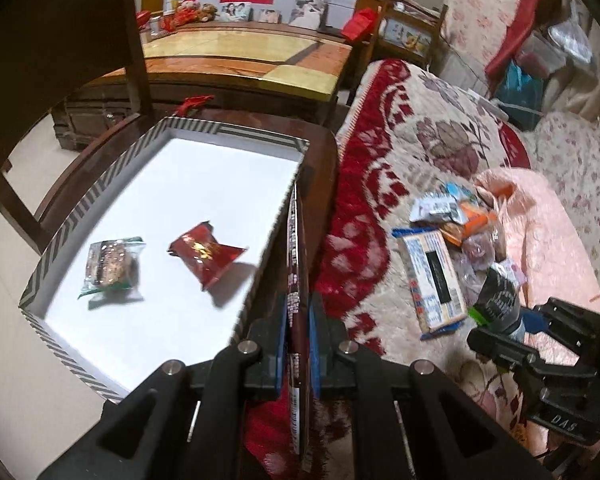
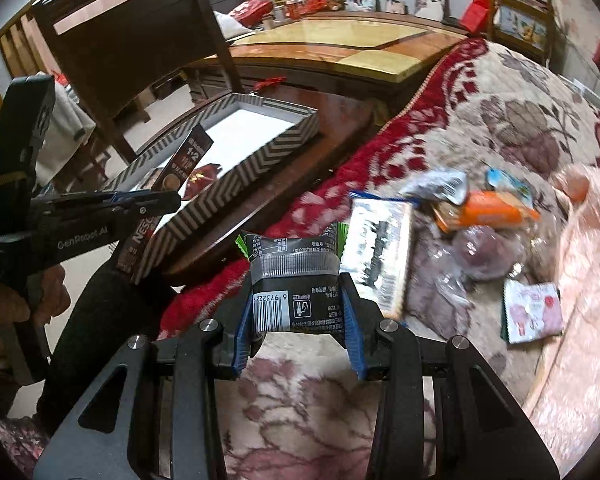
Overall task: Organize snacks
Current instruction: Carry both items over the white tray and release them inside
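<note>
Gripping a thin dark coffee sachet edge-on, the left gripper has its blue pads pressed together on the packet just beside the right wall of a chevron-patterned box that sits on a dark wooden stool. Inside the box, on its white floor, lie a clear-wrapped brown snack and a red foil packet, a little apart. The right gripper is clamped on a black snack packet with a barcode facing up, held above a floral red-and-cream blanket. Further right on the blanket rests a loose pile of snacks: a blue-edged white packet, an orange packet and a small pink-and-white sachet. A person's hand holds the left gripper's handle at the frame's edge.
</note>
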`<action>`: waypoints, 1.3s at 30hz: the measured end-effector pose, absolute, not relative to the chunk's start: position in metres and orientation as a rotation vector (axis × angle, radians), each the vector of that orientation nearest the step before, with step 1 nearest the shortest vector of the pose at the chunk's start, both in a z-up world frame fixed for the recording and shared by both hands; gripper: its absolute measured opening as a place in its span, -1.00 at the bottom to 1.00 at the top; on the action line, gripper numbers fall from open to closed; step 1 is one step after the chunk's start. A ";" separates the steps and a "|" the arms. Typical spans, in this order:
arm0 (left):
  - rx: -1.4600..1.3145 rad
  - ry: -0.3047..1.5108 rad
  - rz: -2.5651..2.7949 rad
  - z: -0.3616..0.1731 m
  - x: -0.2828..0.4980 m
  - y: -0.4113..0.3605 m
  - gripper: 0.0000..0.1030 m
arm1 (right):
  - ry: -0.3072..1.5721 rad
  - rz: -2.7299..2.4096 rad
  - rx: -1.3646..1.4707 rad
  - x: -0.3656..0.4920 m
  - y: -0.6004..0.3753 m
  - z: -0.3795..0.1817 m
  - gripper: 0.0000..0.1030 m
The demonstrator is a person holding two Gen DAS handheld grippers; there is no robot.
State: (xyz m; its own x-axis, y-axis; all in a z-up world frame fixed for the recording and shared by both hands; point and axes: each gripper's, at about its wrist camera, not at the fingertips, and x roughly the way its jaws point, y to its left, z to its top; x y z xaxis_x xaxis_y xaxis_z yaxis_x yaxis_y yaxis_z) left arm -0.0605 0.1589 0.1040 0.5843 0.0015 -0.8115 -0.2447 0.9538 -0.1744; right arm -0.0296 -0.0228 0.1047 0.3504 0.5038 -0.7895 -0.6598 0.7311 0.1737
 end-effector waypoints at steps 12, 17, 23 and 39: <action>-0.371 0.933 0.217 0.104 -0.069 0.214 -0.79 | 0.933 0.839 -0.244 -0.027 0.023 0.113 -0.27; -0.380 0.934 0.254 0.101 -0.072 0.231 -0.79 | 0.934 0.869 -0.258 -0.026 0.040 0.113 -0.27; -0.382 0.942 0.286 0.097 -0.075 0.244 -0.79 | 0.938 0.898 -0.280 -0.024 0.060 0.113 -0.27; -0.412 0.972 0.338 0.075 -0.076 0.271 -0.79 | 0.947 0.971 -0.327 -0.013 0.122 0.111 -0.27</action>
